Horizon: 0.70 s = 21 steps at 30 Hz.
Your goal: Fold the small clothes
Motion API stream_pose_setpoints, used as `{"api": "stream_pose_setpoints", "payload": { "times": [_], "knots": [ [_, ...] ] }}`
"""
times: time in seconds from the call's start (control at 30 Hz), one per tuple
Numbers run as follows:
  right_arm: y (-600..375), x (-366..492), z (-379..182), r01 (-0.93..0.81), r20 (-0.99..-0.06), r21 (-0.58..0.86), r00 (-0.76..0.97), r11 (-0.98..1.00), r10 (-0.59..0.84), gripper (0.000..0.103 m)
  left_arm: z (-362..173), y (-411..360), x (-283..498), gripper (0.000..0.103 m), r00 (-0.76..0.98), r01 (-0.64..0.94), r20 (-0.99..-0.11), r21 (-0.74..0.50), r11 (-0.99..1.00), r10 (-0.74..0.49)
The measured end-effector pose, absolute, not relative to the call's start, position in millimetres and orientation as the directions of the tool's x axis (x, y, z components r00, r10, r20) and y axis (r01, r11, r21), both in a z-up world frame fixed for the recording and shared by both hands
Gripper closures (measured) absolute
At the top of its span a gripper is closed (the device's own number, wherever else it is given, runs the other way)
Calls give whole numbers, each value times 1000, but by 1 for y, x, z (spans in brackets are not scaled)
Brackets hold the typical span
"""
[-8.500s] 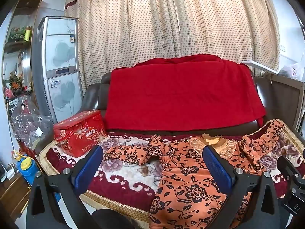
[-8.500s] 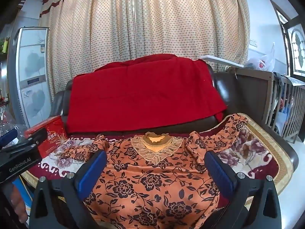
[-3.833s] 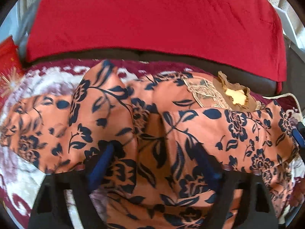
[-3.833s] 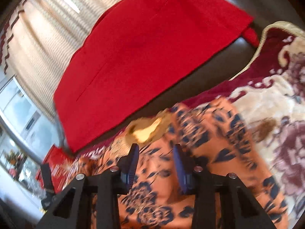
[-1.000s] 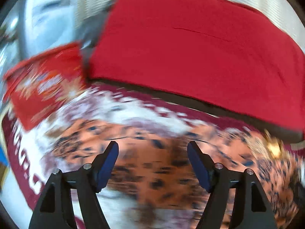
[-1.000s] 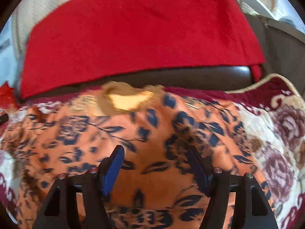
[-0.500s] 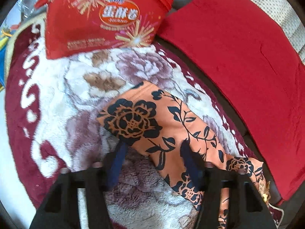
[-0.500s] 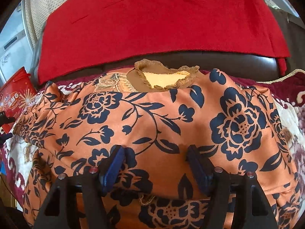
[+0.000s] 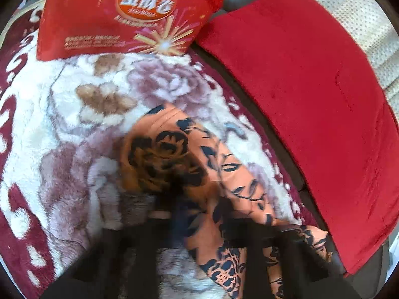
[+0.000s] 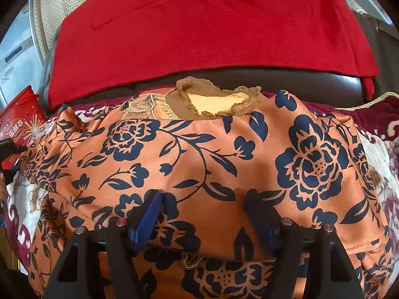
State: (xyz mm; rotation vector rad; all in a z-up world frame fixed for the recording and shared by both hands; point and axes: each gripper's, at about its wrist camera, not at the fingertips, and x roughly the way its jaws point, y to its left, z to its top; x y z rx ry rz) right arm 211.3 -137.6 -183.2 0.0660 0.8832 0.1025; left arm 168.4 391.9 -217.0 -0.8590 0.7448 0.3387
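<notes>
left wrist view: the orange floral garment's sleeve (image 9: 172, 159) lies stretched on the plush flowered blanket (image 9: 74, 129), running from the middle of the frame down toward the lower right. the sleeve's cuff end is bunched and raised just ahead of the left gripper (image 9: 199, 214), whose dark frame is blurred at the bottom of the frame. its jaws have just been closing and now stand pressed together with the sleeve cloth between them, so it is pinching the sleeve near the cuff. a red printed box (image 9: 119, 12) stands on the blanket at the upper left, well apart from the sleeve. a red cloth (image 9: 311, 99) drapes the dark sofa back along the right. right wrist view: the orange floral garment (image 10: 199, 154) is spread over the sofa seat and fills most of the frame, its brown ruffled collar (image 10: 214, 102) toward the sofa back, with a yellow lining showing inside it. the right gripper (image 10: 203, 214) stands spread, both blue-padded fingers (image 10: 147, 216) set down on the garment's body with a flat span of cloth between them; the pads do not pinch any fold. the red cloth hangs over the sofa back above the collar. at the far left edge the red box shows, and beside it part of the other gripper's dark body at the sleeve end. the blanket shows at the right edge under the garment.
</notes>
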Motion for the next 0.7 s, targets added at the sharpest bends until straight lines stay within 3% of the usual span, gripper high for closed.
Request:
{"api": "stream_pose_setpoints", "payload": {
  "times": [0.13,0.27,0.4,0.5,0.57,0.63,0.7],
  "knots": [
    [-143,210,-182,-48,-760,147,634,988,144,30,-179,364,164,96,792,-445,-611,-556,702,18],
    [-163,211,-176,-8,-738,286,637,958,225,30,-120,297,164,96,880,-245,-476,-455,856,-1],
    [-187,207,-168,47,-710,352,665,935,234,30,-85,197,168,95,899,23,-401,-356,934,-175],
    [-211,204,-160,91,-682,392,696,915,223,30,-85,123,174,95,852,191,-416,-319,928,-318],
    [-233,203,-157,134,-669,431,711,893,216,30,-98,70,181,92,755,326,-474,-328,887,-453],
    [-249,201,-156,160,-659,464,720,871,218,30,-117,28,187,76,628,419,-559,-344,840,-542],
    [-267,202,-153,182,-644,506,730,843,229,30,-127,15,188,70,573,450,-591,-352,821,-568]
  ]
}}
